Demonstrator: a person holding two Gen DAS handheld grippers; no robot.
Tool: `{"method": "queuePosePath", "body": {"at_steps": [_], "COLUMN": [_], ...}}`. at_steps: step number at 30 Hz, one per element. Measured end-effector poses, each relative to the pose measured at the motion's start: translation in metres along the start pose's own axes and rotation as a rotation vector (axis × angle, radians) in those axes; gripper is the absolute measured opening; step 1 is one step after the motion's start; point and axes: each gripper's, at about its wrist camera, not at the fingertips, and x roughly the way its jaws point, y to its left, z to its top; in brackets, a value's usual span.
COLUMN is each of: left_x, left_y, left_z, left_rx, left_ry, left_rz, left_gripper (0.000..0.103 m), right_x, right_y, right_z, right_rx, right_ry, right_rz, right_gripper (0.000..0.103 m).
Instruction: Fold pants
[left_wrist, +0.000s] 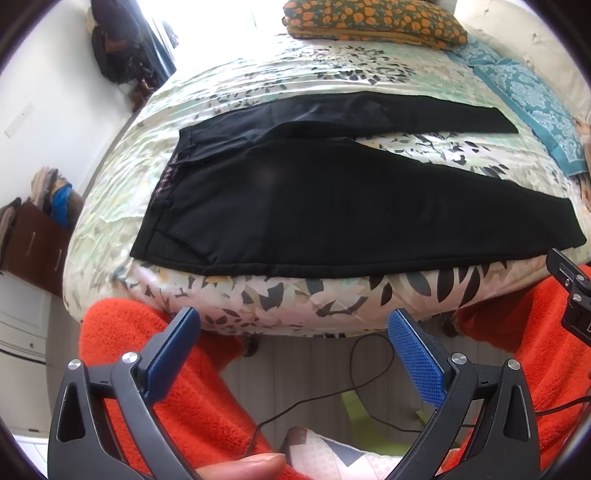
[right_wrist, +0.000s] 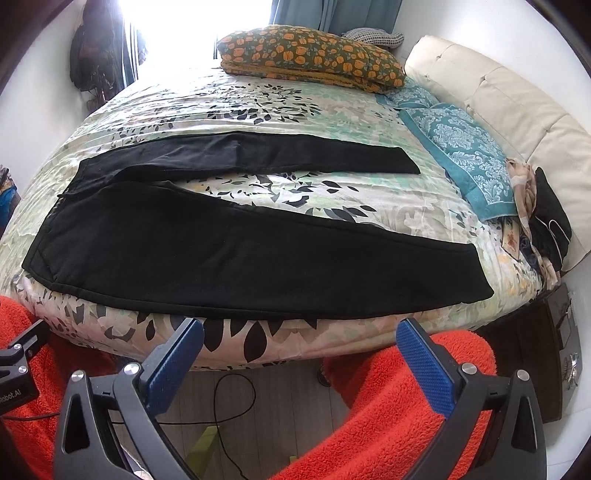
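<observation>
Bed (right_wrist: 258, 92): took up most of the room, under a leaf-print cover.
Headboard (right_wrist: 498, 96): cream, padded, along the bed's right-hand end.
Pants (right_wrist: 221, 243): black, lay flat on the bed near its front edge, waistband toward the bed's left end, the two legs spread apart in a V toward the headboard.
Pillow (right_wrist: 310, 51): orange-flowered, at the bed's far side.
Teal cloth (right_wrist: 461, 155): on the bed beside the headboard.
Left gripper (left_wrist: 293, 321): hung off the bed's front edge, clear of the pants, blue jaws wide apart and empty.
Right gripper (right_wrist: 299, 332): likewise before the bed's edge, jaws spread, nothing between them.
</observation>
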Motion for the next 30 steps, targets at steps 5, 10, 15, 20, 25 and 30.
{"method": "queuePosePath", "body": {"at_steps": [5,10,15,20,25,30], "left_x": [0.003,0.013,0.025,0.072,0.128,0.174], "left_y": [0.001,0.017,0.032,0.037,0.047,0.05], "left_z": [0.002,0.022,0.048,0.07,0.088,0.11], "left_rx": [-0.002,-0.048,-0.092,-0.091,-0.129,-0.128], "left_ry": [-0.009,-0.065,-0.145,-0.111,-0.046,-0.052], "left_rz": [0.005,0.001,-0.012,0.004,0.019,0.059], "left_gripper": [0.102,0.102,0.102,0.102,0.102,0.102], "right_x": [0.001,0.003,0.004,0.026,0.071,0.107], "right_y": [-0.001,-0.008,-0.006,-0.011,-0.026,-0.075], "right_z": [0.0,0.007,0.026,0.043,0.044,0.065], "right_rx": [0.008,0.044,0.002,0.03,0.098,0.165], "right_ry": [-0.001,-0.029,-0.107,-0.108,0.003,-0.011], "right_rz": [0.001,0.068,0.053,0.113,0.178,0.3], "right_gripper": [0.103,0.103,0.103,0.103,0.103,0.103]}}
